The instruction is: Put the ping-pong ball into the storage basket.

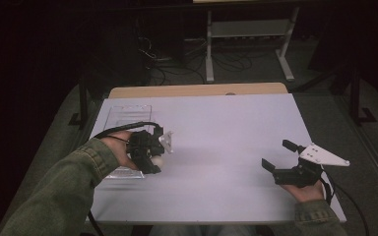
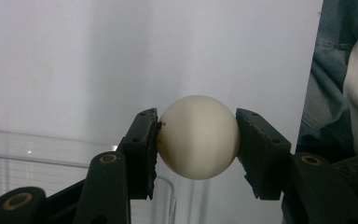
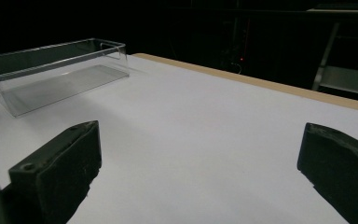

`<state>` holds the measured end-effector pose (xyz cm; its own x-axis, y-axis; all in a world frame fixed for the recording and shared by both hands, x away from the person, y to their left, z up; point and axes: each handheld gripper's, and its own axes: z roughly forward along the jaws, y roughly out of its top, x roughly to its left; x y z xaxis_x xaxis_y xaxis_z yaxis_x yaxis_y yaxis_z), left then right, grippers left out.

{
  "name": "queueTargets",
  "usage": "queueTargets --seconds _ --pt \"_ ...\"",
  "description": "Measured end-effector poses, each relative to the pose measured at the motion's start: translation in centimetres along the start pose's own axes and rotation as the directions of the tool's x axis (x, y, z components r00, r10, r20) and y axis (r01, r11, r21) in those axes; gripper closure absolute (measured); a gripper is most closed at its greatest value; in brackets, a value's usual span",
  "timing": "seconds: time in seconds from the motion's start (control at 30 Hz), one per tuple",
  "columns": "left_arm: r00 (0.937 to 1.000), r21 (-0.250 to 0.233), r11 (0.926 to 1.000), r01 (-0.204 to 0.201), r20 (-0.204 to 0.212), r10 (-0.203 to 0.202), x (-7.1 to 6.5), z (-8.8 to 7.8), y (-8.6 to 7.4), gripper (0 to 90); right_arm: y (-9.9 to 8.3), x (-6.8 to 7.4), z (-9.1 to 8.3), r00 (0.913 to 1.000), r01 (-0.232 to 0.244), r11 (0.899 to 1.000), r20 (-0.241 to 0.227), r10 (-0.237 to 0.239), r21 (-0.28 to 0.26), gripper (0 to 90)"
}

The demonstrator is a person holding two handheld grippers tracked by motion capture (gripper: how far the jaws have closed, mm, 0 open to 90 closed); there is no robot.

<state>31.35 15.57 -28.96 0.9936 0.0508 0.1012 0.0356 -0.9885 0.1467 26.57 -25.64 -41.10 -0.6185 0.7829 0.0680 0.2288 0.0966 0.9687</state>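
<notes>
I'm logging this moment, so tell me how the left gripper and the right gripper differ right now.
The left gripper is shut on a white ball; the right gripper is open with nothing between its jaws. The left gripper sits by the clear plastic tray at the table's left side; the right gripper is near the right edge of the white table, away from the tray. Both are black, two-jawed and hand-held.

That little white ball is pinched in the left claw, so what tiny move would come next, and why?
Probably shift the left gripper sideways over the clear tray before letting go. The ball is clamped between both jaws, right beside the tray's edge, and that open tray looks like the only place to drop it.
</notes>
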Motion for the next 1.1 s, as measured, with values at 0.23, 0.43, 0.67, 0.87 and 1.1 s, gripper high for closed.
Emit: queueTargets --seconds 0.23,0.43,0.67,0.87,1.1 --pt "0.9999 -0.002 1.0000 0.004 -0.011 -0.004 0.4 -1.3 -0.7 50.3 -0.1 -0.3 0.0 1.0000 -0.004 1.000 0.009 0.004 0.005 0.0" --pt "0.9998 -0.003 0.9998 0.017 -0.011 -0.017 0.7 -1.9 -1.5 50.4 -0.2 -0.2 0.1 1.0000 0.000 1.000 0.007 0.000 0.010 0.0" --pt "0.9994 0.006 0.9995 0.030 -0.016 -0.030 1.2 -2.3 -2.3 50.4 -0.2 -0.1 0.2 1.0000 0.005 1.000 0.005 -0.005 0.020 0.0" --pt "0.9989 0.017 0.9988 0.046 -0.014 -0.045 1.5 -2.3 -3.0 50.4 -0.2 -0.1 0.2 1.0000 0.006 1.000 0.003 -0.006 0.017 0.0" --pt "0.9981 0.029 0.9977 0.061 -0.006 -0.061 2.1 -2.2 -4.0 50.5 -0.2 -0.1 0.1 1.0000 0.007 1.000 0.004 -0.007 0.016 0.0"
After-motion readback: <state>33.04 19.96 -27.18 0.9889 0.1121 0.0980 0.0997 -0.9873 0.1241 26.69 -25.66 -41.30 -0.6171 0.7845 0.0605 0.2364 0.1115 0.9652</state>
